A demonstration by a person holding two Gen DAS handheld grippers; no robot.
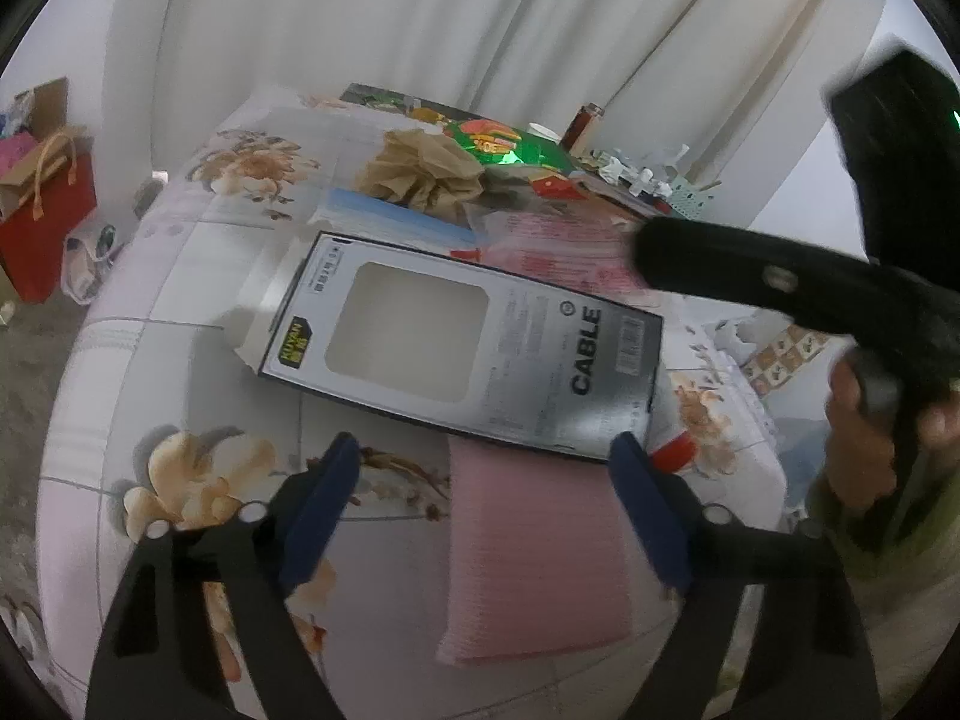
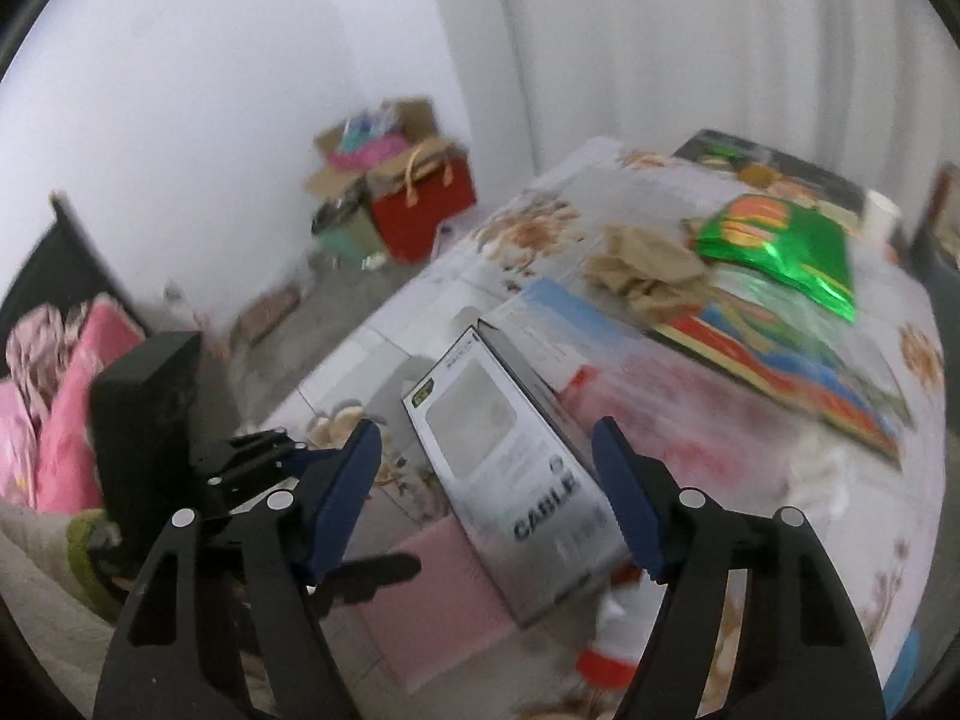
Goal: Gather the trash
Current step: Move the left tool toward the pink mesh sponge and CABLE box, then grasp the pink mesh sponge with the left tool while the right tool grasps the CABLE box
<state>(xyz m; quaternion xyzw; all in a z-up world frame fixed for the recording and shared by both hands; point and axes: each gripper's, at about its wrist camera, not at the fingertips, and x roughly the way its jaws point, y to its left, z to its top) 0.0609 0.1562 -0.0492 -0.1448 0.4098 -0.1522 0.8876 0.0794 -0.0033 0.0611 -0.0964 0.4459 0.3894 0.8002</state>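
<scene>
A grey carton marked CABLE [image 1: 468, 342] [image 2: 516, 480] lies flat on the flowered tablecloth [image 1: 180, 324], partly over a pink ribbed sheet [image 1: 534, 552] [image 2: 432, 588]. My left gripper [image 1: 486, 456] hovers open just short of the carton's near edge, with nothing between its blue pads. My right gripper [image 2: 487, 438] is open above the carton, whose near end shows between the pads without being pressed. One of its black fingers [image 1: 720, 267] reaches in from the right in the left wrist view. Behind the carton lie crumpled brown paper [image 1: 420, 168] [image 2: 648, 276] and a green foil packet [image 1: 504, 144] [image 2: 780, 252].
A blue-and-white flat pack [image 1: 390, 213] and a pinkish plastic wrapper [image 1: 558, 258] lie behind the carton. A red-capped white thing [image 2: 612, 648] sits near the table's front. On the floor stand a red gift bag [image 2: 420, 210] and cardboard boxes. Pink bedding [image 2: 54, 420] lies far left.
</scene>
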